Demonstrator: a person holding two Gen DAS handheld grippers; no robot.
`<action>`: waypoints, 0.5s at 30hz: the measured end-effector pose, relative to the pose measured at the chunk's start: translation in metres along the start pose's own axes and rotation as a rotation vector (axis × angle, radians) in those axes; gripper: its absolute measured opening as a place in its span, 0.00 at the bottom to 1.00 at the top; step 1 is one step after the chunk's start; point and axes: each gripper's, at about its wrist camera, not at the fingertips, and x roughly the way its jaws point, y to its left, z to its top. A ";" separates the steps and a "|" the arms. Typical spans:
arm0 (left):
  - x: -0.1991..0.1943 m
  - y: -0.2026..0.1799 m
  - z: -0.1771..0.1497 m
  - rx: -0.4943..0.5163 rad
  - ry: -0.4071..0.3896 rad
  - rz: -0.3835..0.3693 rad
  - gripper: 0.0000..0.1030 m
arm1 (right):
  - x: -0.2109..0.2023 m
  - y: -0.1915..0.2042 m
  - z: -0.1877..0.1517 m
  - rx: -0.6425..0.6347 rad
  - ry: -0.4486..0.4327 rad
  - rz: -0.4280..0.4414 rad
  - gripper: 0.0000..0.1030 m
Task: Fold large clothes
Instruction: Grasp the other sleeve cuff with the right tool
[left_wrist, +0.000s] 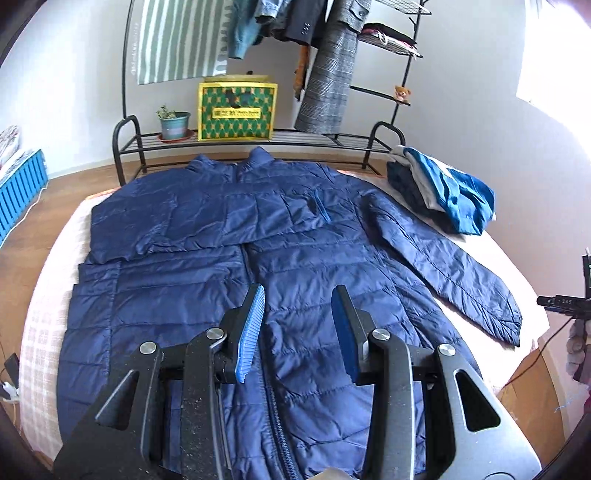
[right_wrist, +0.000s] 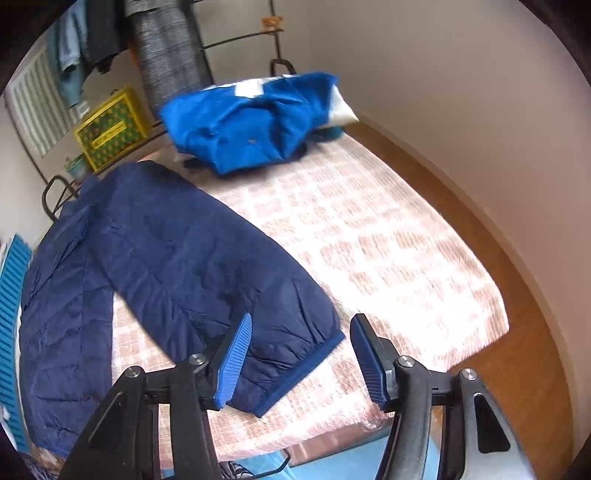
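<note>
A: Where's the jacket?

B: The navy puffer jacket lies flat, front up, across the checked pink bed cover, collar toward 12 o'clock in the left wrist view. One sleeve is folded across the chest; the other sleeve runs out toward 4 o'clock, its cuff resting on the cover

A: And the grippers?

B: The left gripper hangs over the lower front of the jacket, near the zip, jaws wide apart and holding nothing. The right gripper is also spread wide; in its own view the sleeve's cuff lies between its fingers, though I cannot tell whether either pad touches the fabric

A: What else is around?

B: A pile of clothes with a bright blue garment on top sits on the bed at 2 o'clock. Beyond the bed at 12 o'clock stands a black rack carrying a potted plant and a yellow-green box, with hanging clothes above, and a small teddy bear on a side shelf
</note>
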 end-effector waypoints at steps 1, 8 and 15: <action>0.002 -0.002 -0.001 -0.002 0.011 -0.012 0.37 | 0.005 -0.008 -0.002 0.050 0.019 0.023 0.55; 0.010 0.005 -0.007 -0.060 0.069 -0.045 0.37 | 0.057 -0.038 -0.015 0.325 0.117 0.146 0.55; 0.011 0.023 -0.007 -0.112 0.079 -0.038 0.37 | 0.070 -0.014 -0.008 0.254 0.124 0.112 0.34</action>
